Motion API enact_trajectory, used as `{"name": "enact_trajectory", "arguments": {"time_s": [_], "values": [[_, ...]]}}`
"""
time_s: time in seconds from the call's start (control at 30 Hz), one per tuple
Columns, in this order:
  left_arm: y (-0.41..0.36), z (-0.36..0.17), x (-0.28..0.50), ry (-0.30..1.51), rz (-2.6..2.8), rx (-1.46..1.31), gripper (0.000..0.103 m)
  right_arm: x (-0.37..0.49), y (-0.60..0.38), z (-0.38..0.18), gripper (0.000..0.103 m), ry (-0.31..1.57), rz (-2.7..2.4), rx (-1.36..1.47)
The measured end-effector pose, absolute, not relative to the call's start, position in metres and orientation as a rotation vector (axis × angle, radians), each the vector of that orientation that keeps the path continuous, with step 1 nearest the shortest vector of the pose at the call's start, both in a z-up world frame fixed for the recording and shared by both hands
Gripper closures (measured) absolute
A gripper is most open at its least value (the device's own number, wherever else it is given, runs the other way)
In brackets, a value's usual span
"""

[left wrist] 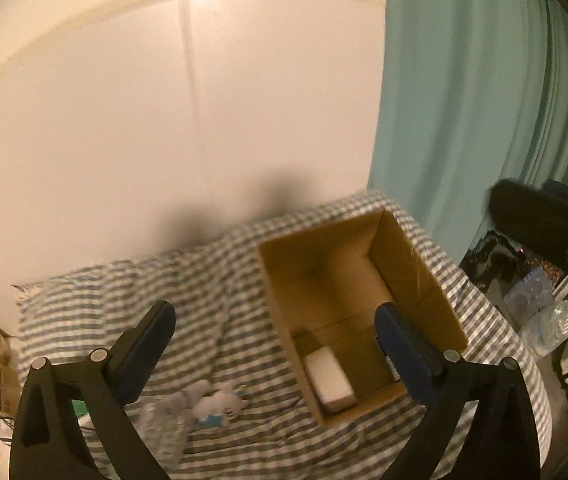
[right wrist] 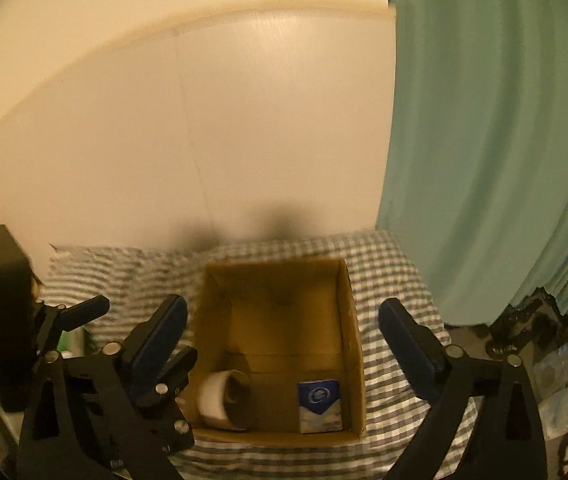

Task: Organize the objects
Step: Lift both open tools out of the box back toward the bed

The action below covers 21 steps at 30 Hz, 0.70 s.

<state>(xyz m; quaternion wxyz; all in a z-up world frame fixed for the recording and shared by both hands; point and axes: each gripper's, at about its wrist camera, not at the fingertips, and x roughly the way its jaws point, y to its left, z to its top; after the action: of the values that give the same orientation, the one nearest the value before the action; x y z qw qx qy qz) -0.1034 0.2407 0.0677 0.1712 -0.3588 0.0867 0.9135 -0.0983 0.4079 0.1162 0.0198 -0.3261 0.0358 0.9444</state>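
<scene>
Lower left of the left wrist view, a white plush toy (left wrist: 220, 402) lies on the striped bed (left wrist: 212, 288), just below the empty, spread left gripper (left wrist: 274, 328). The cardboard box (left wrist: 416, 264) sits right. The right gripper (right wrist: 282, 320), also apart and empty, hovers over it.

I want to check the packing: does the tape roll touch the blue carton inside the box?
Apart. The right wrist view shows bare box floor between the tape roll and the blue carton.
</scene>
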Motion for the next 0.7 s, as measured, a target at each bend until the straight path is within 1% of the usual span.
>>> {"name": "enact_trajectory", "arguments": {"time_s": [0.1,0.17,0.37,0.53,0.63,0.7], "values": [[0.216,0.095,-0.085,0.229,2.62,-0.963,0.0,-0.065,0.395,0.147,0.0,0.123,2.951,-0.877],[0.198,0.111,-0.073,0.222,2.638,-0.927,0.0,-0.047,0.385,0.157,0.0,0.108,2.964,-0.848],[0.134,0.136,-0.033,0.193,2.689,-0.878,0.0,-0.008,0.363,0.159,0.0,0.093,2.972,-0.841],[0.085,0.132,-0.011,0.186,2.748,-0.87,0.0,0.012,0.344,0.139,0.0,0.123,2.985,-0.921],[0.055,0.114,-0.003,0.206,2.807,-0.883,0.0,0.016,0.324,0.114,0.0,0.188,2.965,-1.02],[0.038,0.101,-0.003,0.185,2.827,-0.91,0.0,0.018,0.315,0.101,0.0,0.206,2.977,-1.052]]}}
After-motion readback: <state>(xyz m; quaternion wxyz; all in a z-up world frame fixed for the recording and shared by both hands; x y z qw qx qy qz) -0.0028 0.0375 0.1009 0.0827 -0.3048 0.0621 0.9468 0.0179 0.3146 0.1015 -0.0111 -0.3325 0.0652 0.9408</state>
